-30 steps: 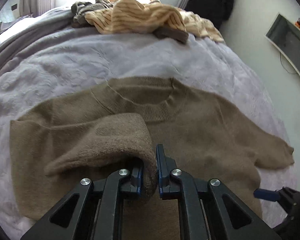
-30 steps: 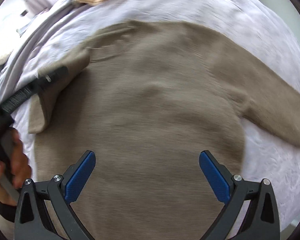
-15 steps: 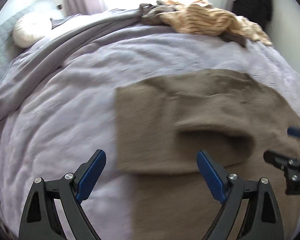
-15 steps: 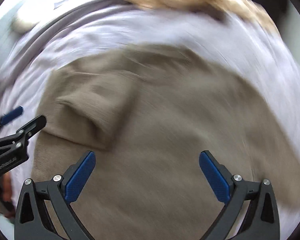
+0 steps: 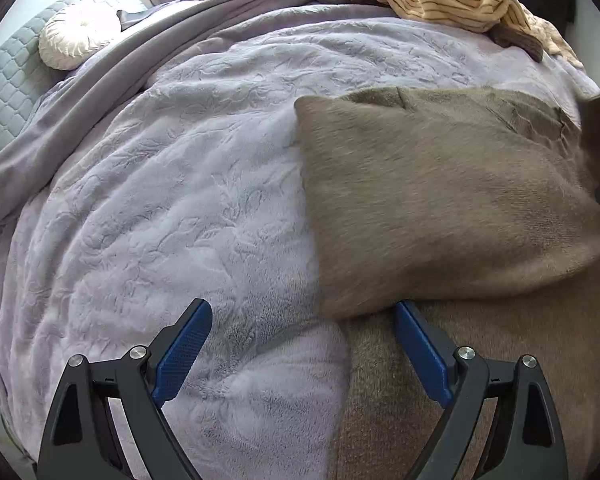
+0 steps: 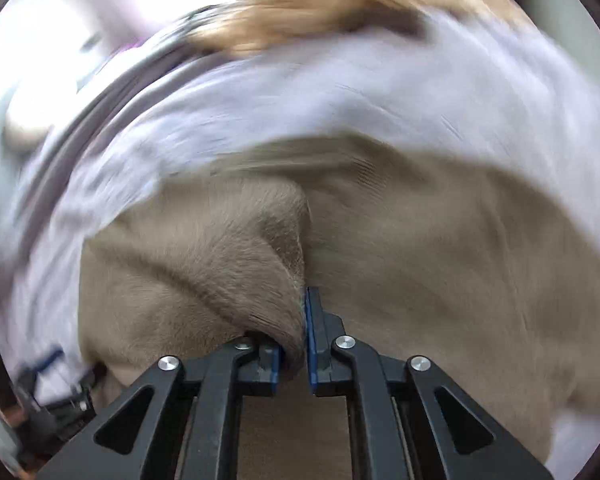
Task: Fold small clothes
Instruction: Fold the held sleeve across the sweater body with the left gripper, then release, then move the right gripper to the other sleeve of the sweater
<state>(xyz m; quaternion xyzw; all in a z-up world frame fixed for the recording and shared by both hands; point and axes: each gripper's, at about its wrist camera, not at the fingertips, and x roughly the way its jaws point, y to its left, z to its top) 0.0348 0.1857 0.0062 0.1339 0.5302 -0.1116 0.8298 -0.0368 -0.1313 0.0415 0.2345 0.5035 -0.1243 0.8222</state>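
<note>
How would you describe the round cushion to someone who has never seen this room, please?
Start at the bed with its lavender blanket, and follow it to the head end, where a quilted grey-blue headboard stands. The round cushion lies against it. It is the only cream, pleated disc with a central button, far from the brown sweater and the striped clothes pile.

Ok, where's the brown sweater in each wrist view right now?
Left wrist: brown sweater fills the right half, one side folded over, beside the open left tool.
Right wrist: it fills the centre and lower frame, a bunched fold pinched in the closing right tool.
Shared landmark: the striped orange garment at the top of both.
</note>
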